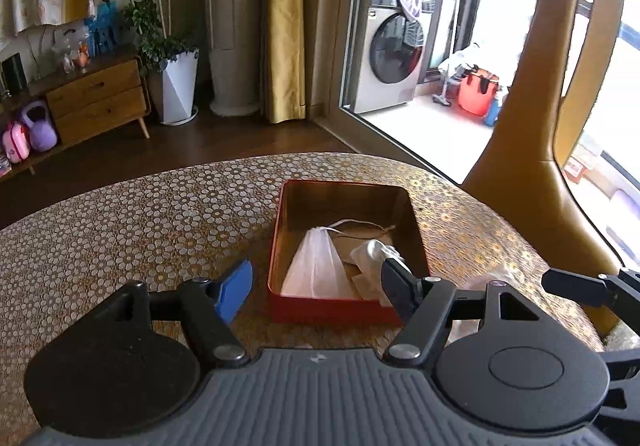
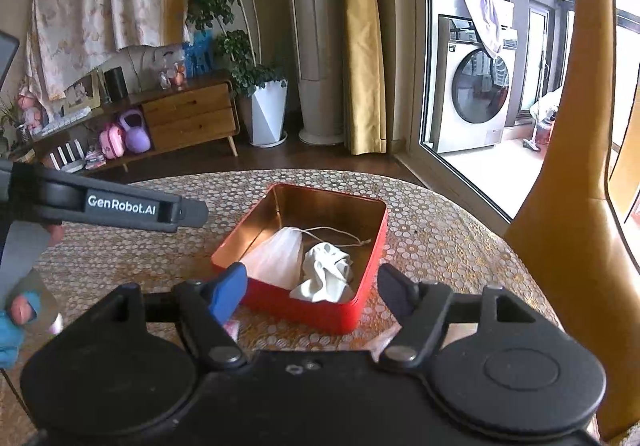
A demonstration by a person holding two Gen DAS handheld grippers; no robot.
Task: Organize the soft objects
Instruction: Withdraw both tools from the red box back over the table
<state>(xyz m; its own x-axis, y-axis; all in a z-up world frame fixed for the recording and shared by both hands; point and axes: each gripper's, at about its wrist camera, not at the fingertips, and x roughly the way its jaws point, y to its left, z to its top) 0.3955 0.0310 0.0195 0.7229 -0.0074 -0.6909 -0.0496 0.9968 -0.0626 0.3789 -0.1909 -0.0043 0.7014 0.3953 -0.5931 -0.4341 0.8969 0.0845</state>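
A red tin (image 1: 275, 246) with a gold inside stands open on the patterned table (image 1: 140, 226). In it lie a white mesh drawstring pouch (image 1: 316, 266) on the left and a crumpled white cloth (image 1: 370, 252) on the right. My left gripper (image 1: 316, 278) hovers open over the tin's near edge, nothing between its fingers. In the right wrist view the tin (image 2: 304, 310), pouch (image 2: 276, 258) and cloth (image 2: 328, 274) show again. My right gripper (image 2: 311, 280) is open and empty above the near wall. The left gripper (image 2: 140, 208) reaches in from the left.
A mustard chair back (image 1: 520, 126) rises at the table's right edge. A small pale item (image 1: 488, 278) lies on the table right of the tin, partly hidden. A hand with a blue cuff (image 2: 16, 318) shows at far left. Beyond the table are a wooden cabinet and glass door.
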